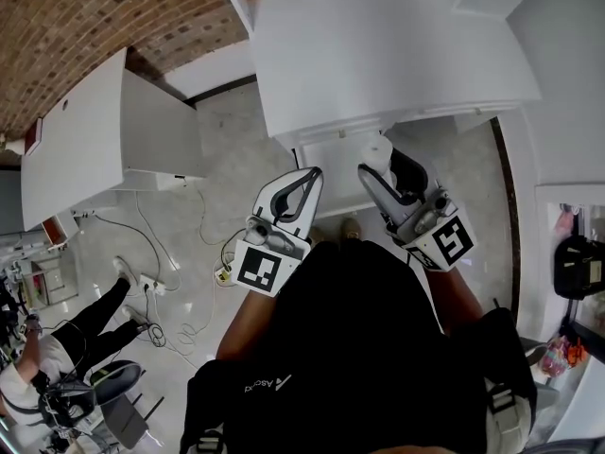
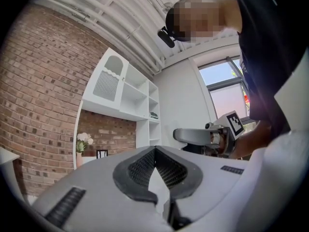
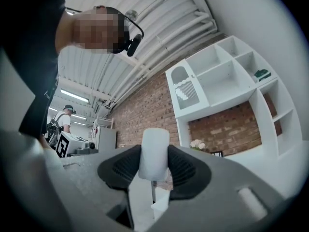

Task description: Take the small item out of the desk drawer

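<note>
right gripper [image 3: 154,164] grips small white cylinder [image 3: 154,148], shirt lettering [image 1: 267,384] illegible

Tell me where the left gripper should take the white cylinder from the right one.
Best take the white cylinder by its free end, which juts past where the right gripper clamps it. Bring the left gripper in end-on, jaws across the round sides.

Brick wall [image 1: 85,26] at top left of the head view, white cabinet [image 1: 85,140] just beside. Cables [image 1: 180,282] and power strip [image 1: 224,274] loose on grey floor [image 1: 236,140]. Person [image 1: 57,348] at bottom left. Black bag [image 1: 579,265] at right edge. In the left gripper view: white shelves [image 2: 130,95], flowers [image 2: 83,140] near a small frame [image 2: 102,153], window [image 2: 224,88].
</note>
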Tool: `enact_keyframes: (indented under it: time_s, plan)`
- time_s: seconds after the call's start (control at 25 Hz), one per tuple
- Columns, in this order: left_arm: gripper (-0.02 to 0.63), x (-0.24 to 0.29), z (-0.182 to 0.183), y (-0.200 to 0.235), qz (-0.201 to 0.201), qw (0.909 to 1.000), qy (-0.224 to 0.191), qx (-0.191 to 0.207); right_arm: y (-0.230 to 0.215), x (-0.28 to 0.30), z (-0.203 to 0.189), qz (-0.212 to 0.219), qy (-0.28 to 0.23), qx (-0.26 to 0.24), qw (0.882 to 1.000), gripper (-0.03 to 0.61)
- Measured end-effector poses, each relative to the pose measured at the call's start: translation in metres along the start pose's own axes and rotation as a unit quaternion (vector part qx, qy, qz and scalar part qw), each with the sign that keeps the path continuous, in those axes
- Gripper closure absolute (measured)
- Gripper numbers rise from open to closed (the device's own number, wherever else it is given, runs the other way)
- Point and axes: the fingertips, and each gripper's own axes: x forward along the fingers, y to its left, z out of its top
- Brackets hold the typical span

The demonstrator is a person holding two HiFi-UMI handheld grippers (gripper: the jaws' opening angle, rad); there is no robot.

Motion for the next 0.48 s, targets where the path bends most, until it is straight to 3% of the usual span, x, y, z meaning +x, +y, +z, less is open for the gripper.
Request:
enact_keyframes:
  time_s: [0.48]
  plan:
    - [0.615,-0.002,0.014,0.01,0.004,0.9996,-0.025,0.009,0.016,-0.004,0.009,0.002,-0.011,-0.004,1.0,0.405]
